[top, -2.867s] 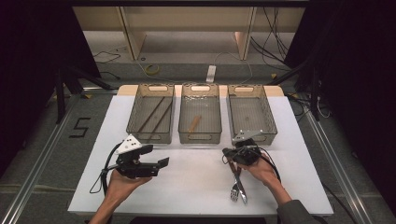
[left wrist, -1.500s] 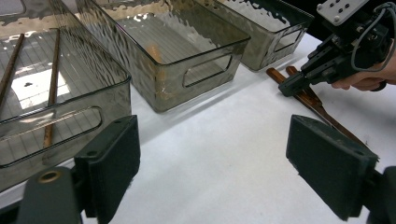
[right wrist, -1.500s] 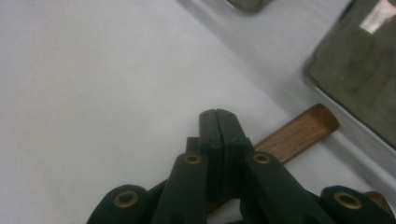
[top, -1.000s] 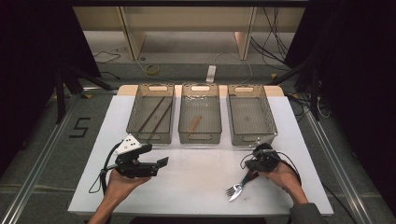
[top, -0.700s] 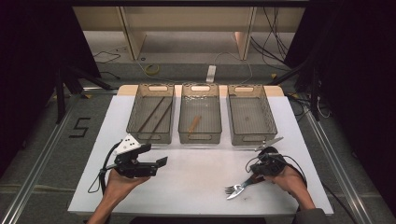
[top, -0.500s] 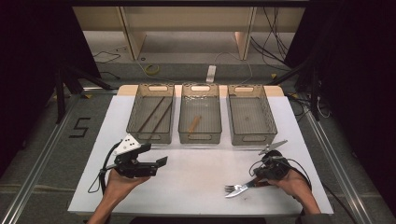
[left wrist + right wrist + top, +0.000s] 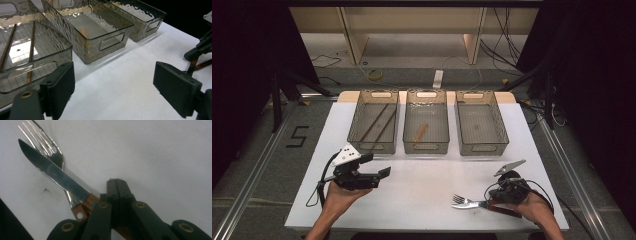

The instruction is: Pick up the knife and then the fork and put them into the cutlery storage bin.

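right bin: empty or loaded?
Empty. The right bin shows bare floor, while the middle bin holds a wooden piece.

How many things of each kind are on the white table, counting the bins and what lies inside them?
Bins: 3 (left, middle, right)
Brown sticks in the left bin: 2
Small wooden piece in the middle bin: 1
Fork: 1
Knife: 1
Total: 8
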Tool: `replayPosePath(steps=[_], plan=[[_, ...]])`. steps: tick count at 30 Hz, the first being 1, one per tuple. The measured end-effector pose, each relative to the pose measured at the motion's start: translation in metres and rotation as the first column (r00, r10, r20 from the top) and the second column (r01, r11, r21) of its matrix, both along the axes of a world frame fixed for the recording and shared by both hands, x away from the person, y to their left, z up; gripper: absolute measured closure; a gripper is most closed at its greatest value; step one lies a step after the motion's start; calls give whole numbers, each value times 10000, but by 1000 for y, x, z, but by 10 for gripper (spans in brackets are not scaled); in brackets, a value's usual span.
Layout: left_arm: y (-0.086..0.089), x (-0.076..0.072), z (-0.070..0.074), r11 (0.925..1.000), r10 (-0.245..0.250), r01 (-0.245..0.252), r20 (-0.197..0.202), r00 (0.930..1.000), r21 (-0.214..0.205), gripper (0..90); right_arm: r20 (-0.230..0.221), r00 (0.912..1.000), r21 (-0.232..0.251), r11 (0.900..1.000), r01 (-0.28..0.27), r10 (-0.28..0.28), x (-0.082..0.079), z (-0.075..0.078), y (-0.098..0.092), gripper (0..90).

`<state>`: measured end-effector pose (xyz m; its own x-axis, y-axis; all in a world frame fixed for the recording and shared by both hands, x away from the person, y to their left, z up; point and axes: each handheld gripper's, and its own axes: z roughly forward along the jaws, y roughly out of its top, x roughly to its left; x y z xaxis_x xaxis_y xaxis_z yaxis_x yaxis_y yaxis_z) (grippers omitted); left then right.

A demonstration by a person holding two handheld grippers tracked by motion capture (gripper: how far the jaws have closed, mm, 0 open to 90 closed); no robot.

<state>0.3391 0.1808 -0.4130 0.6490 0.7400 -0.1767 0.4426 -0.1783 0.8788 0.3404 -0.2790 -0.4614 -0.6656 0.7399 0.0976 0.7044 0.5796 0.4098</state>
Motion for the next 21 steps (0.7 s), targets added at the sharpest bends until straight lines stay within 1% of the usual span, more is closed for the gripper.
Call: replayPosePath(steps=[4,5,8,10,12,13,15,17,19,21], plan=[[-1,0,0,10000,9,-9,58,10000,44,172,-30,10000,-44,10000,-45,45,-4,0,0,900],[-1,0,0,9999,-28,28,53,10000,118,172,-22,10000,-63,10000,-78,78,-5,0,0,900],[-1,0,0,9999,-42,41,51,10000,107,172,-7,9999,-120,9998,-155,155,-7,0,0,899],[-1,0,0,9999,-45,44,56,10000,95,172,103,9998,-203,9997,-159,161,-8,1,0,873],[-1,0,0,9999,-43,42,60,10000,98,172,208,9993,-247,9992,-311,316,-8,3,0,806],[-1,0,0,9999,-42,42,67,10000,105,172,318,9987,-221,9990,-388,394,-9,5,-1,745],[-2,0,0,9999,-50,49,94,9999,158,172,512,9974,-263,9984,-491,504,-9,10,-3,665],[-2,0,-1,9998,-54,52,98,9999,196,172,720,9956,-405,9976,-570,599,-10,15,-5,569],[-3,0,-1,9998,-38,36,110,9999,184,172,952,9926,-534,9961,-700,748,-10,18,-7,493],[-3,0,-1,9998,-36,34,115,9999,172,172,1036,9905,-607,9945,-850,910,-11,19,-9,427]])
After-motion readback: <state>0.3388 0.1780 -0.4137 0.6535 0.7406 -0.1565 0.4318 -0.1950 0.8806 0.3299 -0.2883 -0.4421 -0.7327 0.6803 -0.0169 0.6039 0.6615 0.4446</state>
